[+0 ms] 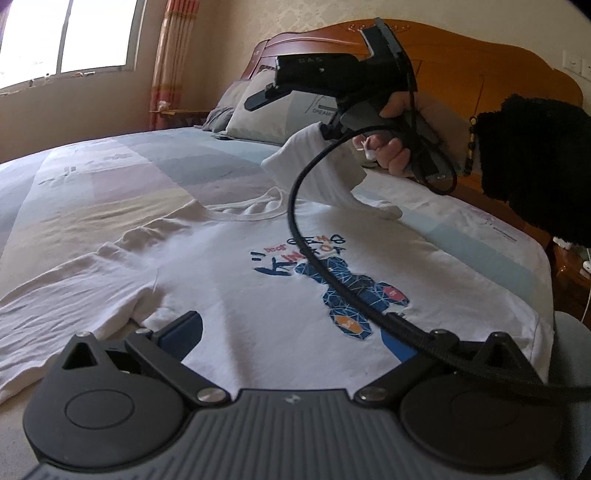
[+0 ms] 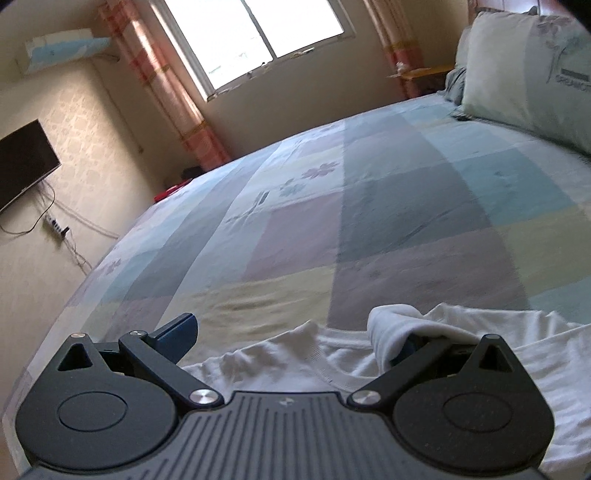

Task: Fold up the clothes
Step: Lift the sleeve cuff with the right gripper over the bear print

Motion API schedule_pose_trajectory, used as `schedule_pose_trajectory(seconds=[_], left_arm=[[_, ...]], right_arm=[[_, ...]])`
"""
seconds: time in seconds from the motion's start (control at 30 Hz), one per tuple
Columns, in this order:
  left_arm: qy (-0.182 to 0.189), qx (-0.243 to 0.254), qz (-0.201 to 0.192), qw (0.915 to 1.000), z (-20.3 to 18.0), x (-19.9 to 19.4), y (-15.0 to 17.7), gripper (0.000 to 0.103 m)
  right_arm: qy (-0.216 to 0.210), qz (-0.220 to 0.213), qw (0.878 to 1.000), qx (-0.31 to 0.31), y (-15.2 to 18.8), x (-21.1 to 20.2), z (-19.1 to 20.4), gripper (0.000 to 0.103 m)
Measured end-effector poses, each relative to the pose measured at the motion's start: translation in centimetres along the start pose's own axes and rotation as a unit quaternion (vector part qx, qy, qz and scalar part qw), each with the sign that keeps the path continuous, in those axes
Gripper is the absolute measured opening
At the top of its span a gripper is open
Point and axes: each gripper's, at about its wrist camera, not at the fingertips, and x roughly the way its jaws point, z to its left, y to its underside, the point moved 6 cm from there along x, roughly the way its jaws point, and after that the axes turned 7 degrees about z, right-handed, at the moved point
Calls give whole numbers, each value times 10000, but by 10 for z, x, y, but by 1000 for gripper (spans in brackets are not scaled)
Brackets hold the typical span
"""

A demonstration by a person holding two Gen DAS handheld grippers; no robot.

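Note:
A white T-shirt with a blue and orange print lies face up on the patchwork bed, collar toward the pillows. My left gripper hovers low over its hem, open, nothing between its fingers; a black cable crosses its right finger. A hand holds my right gripper above the shirt's far shoulder. It is open, and the lifted sleeve hangs draped over one finger. In the right wrist view that sleeve covers the right finger, the left finger stands bare, and the right gripper is over the collar.
Pillows lean on the wooden headboard. A nightstand stands past the bed's right edge. The quilt stretches toward a window, curtains and a wall-mounted TV. A black fuzzy sleeve fills the right side.

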Motion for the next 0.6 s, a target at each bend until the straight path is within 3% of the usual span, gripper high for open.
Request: schedule_pose_trajectory(seconds=[0.27, 0.47, 0.6], left_arm=[[70, -50, -31, 10000, 2, -3, 1, 102], [110, -92, 99, 9998, 3, 3, 7, 102], [55, -98, 238, 9997, 4, 10, 10, 102]], right_arm=[[-159, 205, 9996, 67, 16, 30, 9, 103], [46, 96, 9997, -236, 39, 49, 20, 103], [151, 283, 9986, -419, 55, 72, 28, 103]])
